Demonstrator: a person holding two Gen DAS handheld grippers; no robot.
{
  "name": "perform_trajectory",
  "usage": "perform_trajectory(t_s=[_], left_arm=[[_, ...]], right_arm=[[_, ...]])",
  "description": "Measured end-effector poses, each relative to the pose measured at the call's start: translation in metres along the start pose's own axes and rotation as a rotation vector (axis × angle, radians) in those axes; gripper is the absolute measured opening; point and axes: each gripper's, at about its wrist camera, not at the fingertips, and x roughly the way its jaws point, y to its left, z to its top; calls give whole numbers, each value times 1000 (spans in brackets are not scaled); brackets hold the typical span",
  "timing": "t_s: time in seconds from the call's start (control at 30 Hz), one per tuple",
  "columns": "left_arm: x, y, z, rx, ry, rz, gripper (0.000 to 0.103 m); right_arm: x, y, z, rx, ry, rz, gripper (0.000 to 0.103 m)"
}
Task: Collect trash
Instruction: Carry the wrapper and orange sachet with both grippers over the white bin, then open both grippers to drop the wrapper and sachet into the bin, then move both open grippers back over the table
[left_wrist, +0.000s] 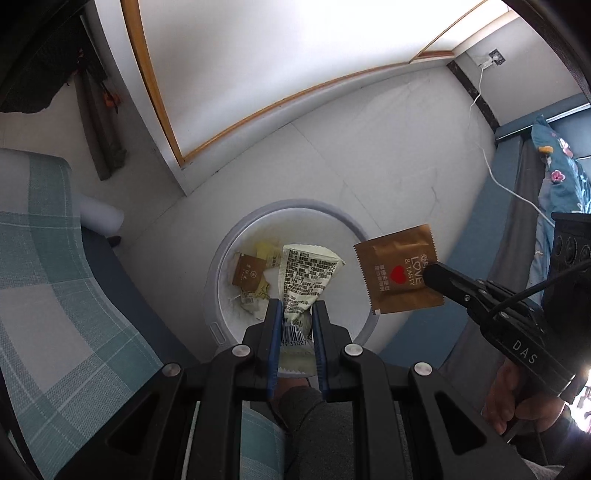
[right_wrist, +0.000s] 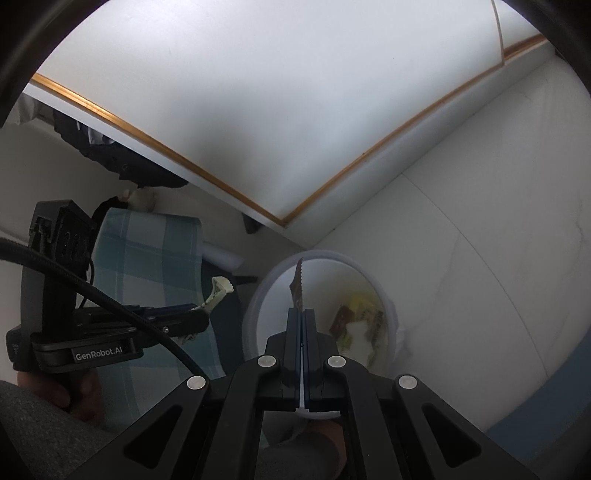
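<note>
A white round trash bin (left_wrist: 360, 227) stands on the floor and holds several wrappers. My left gripper (left_wrist: 297, 308) is shut on a cream wrapper with black print (left_wrist: 306, 278), held over the bin. My right gripper (left_wrist: 430, 273) is shut on a brown "LOVE & TASTY" wrapper (left_wrist: 397, 269), held above the bin's right rim. In the right wrist view my right gripper (right_wrist: 302, 314) pinches the brown wrapper (right_wrist: 297, 284) edge-on over the bin (right_wrist: 258, 295). My left gripper (right_wrist: 201, 310) shows there at the left with the cream wrapper (right_wrist: 219, 291).
A plaid blue-green seat cushion (left_wrist: 48, 280) lies at the left. A white panel with a wooden edge (left_wrist: 258, 74) leans behind the bin. A white cable (left_wrist: 491, 173) runs along the floor at the right, beside a floral blue bedcover (left_wrist: 561, 177).
</note>
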Motion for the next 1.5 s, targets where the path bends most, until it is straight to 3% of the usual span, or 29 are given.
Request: perform_trajectory(t_s=[0.17, 0.37, 0.77, 0.83, 0.9, 1.1, 1.4, 1.5], left_arm=[[15, 14, 9, -67, 62, -23, 12], [36, 5, 14, -58, 128, -23, 12], [54, 7, 19, -58, 194, 15, 14], [53, 7, 20, -50, 180, 14, 16], [50, 5, 21, -42, 167, 8, 30], [37, 1, 22, -28, 124, 12, 61], [-14, 7, 11, -80, -22, 35, 62], [-37, 13, 1, -105, -81, 80, 63]], right_arm=[[31, -4, -9, 22, 62, -11, 0], [52, -9, -18, 63, 106, -13, 0], [62, -21, -26, 41, 166, -49, 5], [64, -20, -27, 37, 173, -56, 15], [63, -23, -29, 50, 175, -58, 24], [51, -25, -28, 62, 152, -54, 31], [7, -23, -17, 75, 69, -51, 46], [-15, -14, -12, 64, 22, -44, 49]])
